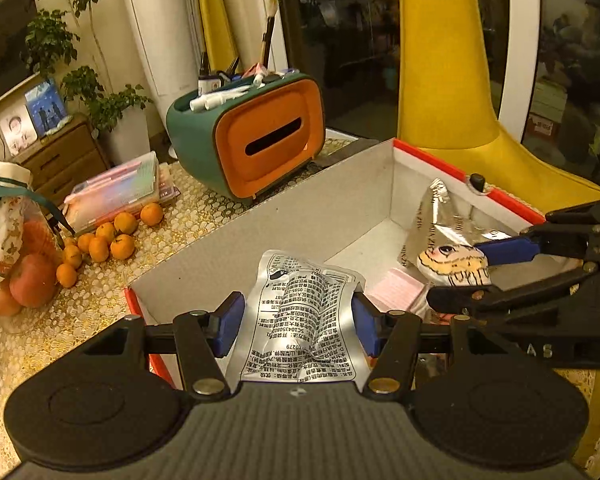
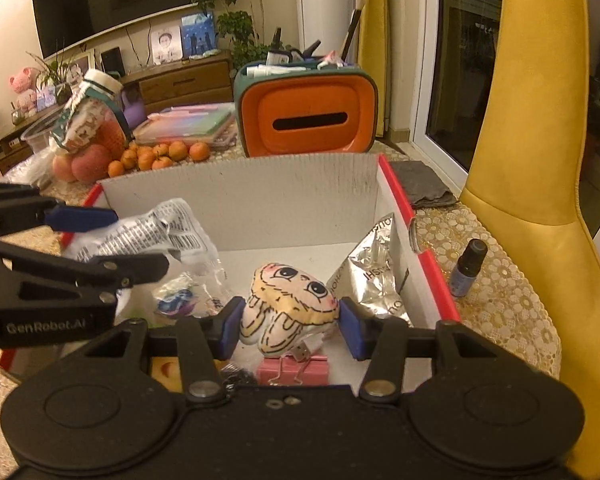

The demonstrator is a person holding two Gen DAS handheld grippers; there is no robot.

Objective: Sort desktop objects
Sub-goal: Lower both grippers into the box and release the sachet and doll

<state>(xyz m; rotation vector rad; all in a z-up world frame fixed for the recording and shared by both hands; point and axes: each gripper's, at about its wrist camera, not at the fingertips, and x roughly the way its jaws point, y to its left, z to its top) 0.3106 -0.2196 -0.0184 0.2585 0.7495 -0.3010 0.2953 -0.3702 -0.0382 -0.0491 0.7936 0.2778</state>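
My left gripper [image 1: 298,326] is shut on a silver foil packet [image 1: 300,316] with black print, held over the near end of a white cardboard box [image 1: 228,248] with a red rim. It shows from the side in the right wrist view [image 2: 112,236]. My right gripper [image 2: 288,326] is shut on a small plush cartoon face [image 2: 290,308], held inside the box; it also shows in the left wrist view [image 1: 454,264]. A second crumpled foil packet [image 2: 374,276] leans in the box's right corner. Pink binder clips [image 2: 292,372] lie on the box floor.
An orange and green tissue box organiser [image 2: 308,118] with pens stands behind the box. Tangerines [image 2: 168,154], apples and a bag lie at the left. A small blue bottle [image 2: 468,266] and a grey cloth [image 2: 424,186] sit right of the box, beside a yellow chair [image 2: 540,140].
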